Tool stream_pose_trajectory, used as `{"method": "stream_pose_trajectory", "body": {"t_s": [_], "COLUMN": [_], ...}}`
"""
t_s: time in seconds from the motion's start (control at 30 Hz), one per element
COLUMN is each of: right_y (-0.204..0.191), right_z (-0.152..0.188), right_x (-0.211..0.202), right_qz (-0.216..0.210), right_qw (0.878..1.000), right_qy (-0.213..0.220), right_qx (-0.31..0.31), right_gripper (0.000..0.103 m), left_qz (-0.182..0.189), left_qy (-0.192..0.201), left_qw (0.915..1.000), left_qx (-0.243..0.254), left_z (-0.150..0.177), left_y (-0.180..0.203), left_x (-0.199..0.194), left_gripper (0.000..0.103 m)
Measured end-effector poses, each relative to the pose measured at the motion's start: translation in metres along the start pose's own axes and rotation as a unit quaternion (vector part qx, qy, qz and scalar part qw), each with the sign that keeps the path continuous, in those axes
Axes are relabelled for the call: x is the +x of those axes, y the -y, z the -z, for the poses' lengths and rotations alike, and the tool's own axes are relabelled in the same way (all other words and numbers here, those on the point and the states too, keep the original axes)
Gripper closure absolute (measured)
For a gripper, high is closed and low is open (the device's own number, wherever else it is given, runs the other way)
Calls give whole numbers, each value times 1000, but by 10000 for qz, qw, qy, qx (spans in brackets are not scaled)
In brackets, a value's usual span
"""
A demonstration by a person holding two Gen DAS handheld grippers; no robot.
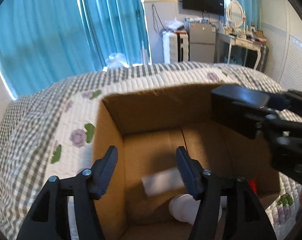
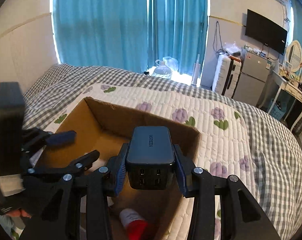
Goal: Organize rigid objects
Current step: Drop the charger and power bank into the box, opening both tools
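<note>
An open cardboard box (image 1: 151, 108) (image 2: 111, 118) sits on the quilted bed. My left gripper (image 1: 146, 152) (image 2: 77, 146) hangs open over its left half, with no pad pressing on anything. Below its fingers, inside the box, lies a blurred white block (image 1: 163, 180), with a white round container (image 1: 183, 206) nearer me. My right gripper (image 2: 150, 150) (image 1: 267, 110) is shut on a black UGREEN charger (image 2: 151, 140) (image 1: 237, 108), held above the box's right side with its ports facing the camera. A red-and-white bottle (image 2: 133, 220) lies in the box's near corner.
The quilt (image 2: 221, 140) with purple flowers and grey check surrounds the box. Blue curtains (image 2: 111, 30) hang behind the bed. A water jug (image 2: 162, 70), white suitcase (image 2: 227, 76), small fridge (image 2: 251, 74), dressing table (image 2: 291, 88) and wall TV (image 2: 266, 32) stand beyond it.
</note>
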State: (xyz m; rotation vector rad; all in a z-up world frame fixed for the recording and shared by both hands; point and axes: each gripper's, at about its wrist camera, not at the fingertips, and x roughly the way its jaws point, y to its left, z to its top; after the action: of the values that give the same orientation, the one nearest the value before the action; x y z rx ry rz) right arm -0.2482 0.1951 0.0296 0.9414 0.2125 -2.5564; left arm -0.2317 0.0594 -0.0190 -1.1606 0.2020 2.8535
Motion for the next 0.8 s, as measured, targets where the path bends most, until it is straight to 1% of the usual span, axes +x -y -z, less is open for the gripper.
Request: {"method": "stream_pose_trajectory", "body": {"t_s": [0.1, 0.17, 0.2, 0.23, 0.27, 0.3, 0.43, 0.47, 0.5, 0.6, 0.7, 0.8], "right_y": [-1, 0, -1, -1, 0, 0, 3, 3, 3, -3, -14, -29], "right_z": [-4, -3, -2, -1, 0, 1, 8, 12, 15, 28, 47, 71], "right_x": [8, 13, 11, 6, -1, -9, -46, -58, -68, -94, -112, -118], "right_qz": [-50, -145, -250, -313, -311, -250, -44, 64, 156, 355, 439, 472], "right_qw": [9999, 9997, 9994, 9991, 9988, 9986, 9983, 9982, 9982, 9979, 9980, 9983], "right_qy": [62, 16, 35, 124, 213, 296, 384, 376, 337, 236, 73, 7], "right_qx": [80, 194, 234, 271, 310, 363, 436, 452, 464, 496, 457, 352], "right_gripper": [61, 59, 52, 37, 30, 27, 27, 26, 24, 21, 13, 6], "left_qz": [7, 75, 105, 134, 169, 192, 250, 265, 277, 240, 47, -108], "left_qy": [55, 105, 129, 143, 161, 180, 252, 271, 270, 300, 245, 134], "left_qw": [10000, 9999, 9998, 9997, 9996, 9995, 9991, 9989, 9988, 9987, 9987, 9981], "left_qx": [-71, -109, -132, -141, -152, -174, -248, -270, -292, -325, -435, -600], "left_z": [0, 2, 6, 7, 8, 10, 20, 23, 28, 43, 61, 85], "left_y": [-8, -11, -13, -13, -14, -15, -20, -22, -24, -31, -36, -38], "left_x": [-7, -14, -21, -26, -32, -41, -76, -84, -94, -112, -121, -118], "left_gripper": [39, 39, 39, 39, 39, 39, 39, 36, 29, 21, 16, 12]}}
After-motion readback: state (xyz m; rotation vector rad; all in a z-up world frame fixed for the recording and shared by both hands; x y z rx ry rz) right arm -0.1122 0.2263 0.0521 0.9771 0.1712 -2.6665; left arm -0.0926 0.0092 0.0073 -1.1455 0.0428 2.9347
